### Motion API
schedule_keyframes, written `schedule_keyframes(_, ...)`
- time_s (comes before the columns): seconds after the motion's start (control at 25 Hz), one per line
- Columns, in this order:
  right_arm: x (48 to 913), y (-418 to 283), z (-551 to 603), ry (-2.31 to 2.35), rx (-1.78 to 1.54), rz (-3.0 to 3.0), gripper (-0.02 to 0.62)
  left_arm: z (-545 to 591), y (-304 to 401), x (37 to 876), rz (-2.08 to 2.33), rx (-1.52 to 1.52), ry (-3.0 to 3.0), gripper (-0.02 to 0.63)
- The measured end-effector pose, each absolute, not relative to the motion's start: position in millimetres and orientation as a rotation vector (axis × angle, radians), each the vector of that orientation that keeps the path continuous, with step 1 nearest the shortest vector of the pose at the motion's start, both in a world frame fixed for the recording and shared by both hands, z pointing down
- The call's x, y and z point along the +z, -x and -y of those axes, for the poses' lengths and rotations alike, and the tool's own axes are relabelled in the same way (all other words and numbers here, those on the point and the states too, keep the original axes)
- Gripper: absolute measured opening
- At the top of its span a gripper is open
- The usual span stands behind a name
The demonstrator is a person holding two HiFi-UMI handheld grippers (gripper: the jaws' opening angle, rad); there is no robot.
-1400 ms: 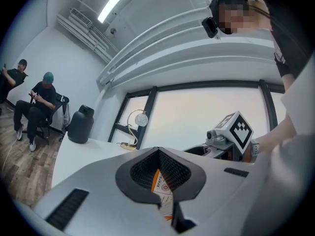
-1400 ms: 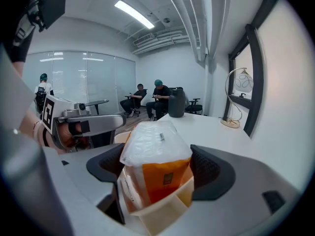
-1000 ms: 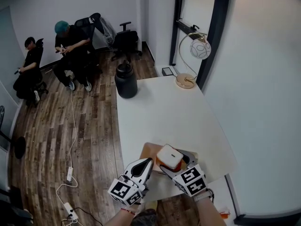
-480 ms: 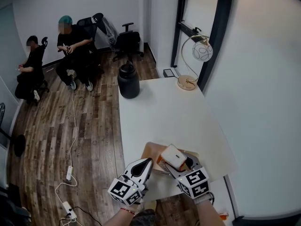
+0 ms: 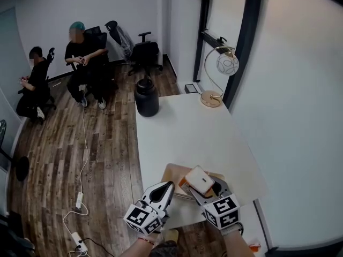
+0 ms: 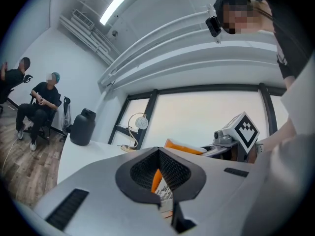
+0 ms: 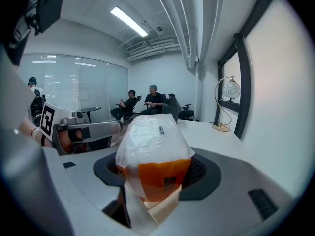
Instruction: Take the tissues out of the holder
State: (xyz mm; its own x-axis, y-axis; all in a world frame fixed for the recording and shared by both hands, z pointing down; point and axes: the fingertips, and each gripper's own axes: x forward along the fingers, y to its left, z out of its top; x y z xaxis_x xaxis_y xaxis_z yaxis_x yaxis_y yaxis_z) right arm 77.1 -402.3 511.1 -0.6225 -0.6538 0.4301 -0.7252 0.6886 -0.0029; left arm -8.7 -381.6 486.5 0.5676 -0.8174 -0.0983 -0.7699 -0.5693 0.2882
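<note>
Head view: holder (image 5: 170, 171) at near edge of table (image 5: 187, 127), 6 o'clock; tissue pack (image 5: 199, 179) just above it; bare top toward 12.
Left gripper view: left gripper (image 6: 158, 154) jaws together, tips meeting.
Right gripper view: right gripper (image 7: 155, 173), jaws just closing, clamps tissue pack.
</note>
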Motion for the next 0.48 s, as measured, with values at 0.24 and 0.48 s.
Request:
schedule_keyframes(0.24,497,-83,399,-1.119,0.241,2.527,0.278,377,10,478,1.326,-0.340,-2.601,0.002)
schedule_keyframes(0.48,479,-86,396,-1.158,0.222,2.546,0.278,373,8,467,1.327,-0.358,-2.610,0.002)
